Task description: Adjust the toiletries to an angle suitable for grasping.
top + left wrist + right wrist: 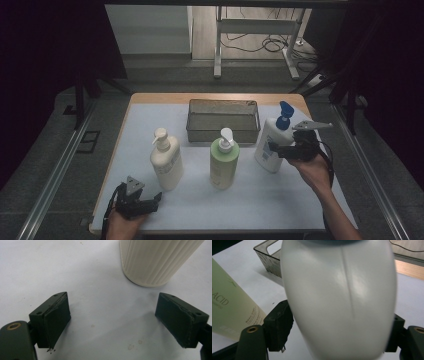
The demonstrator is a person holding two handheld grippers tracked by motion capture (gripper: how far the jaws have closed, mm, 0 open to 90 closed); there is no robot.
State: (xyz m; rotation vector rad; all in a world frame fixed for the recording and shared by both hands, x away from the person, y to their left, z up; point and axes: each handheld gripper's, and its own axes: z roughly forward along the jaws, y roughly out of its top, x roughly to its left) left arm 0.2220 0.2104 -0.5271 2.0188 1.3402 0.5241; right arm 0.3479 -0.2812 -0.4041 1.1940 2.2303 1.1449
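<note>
The right tongs [274, 148] held the white bottle with blue pump [270, 141], tilted, just right of the grey basket [223, 121] on the table [280, 195]. The left tongs [156, 199] stood wide and empty near the cream bottle [166, 159].

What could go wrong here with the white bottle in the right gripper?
The right gripper holds the white bottle low on its rounded, smooth body, and it leans, so it might slip or swing. The green bottle stands close beside it and could get knocked over. The bottle's blue pump might catch the rim of the basket on the way in.
</note>
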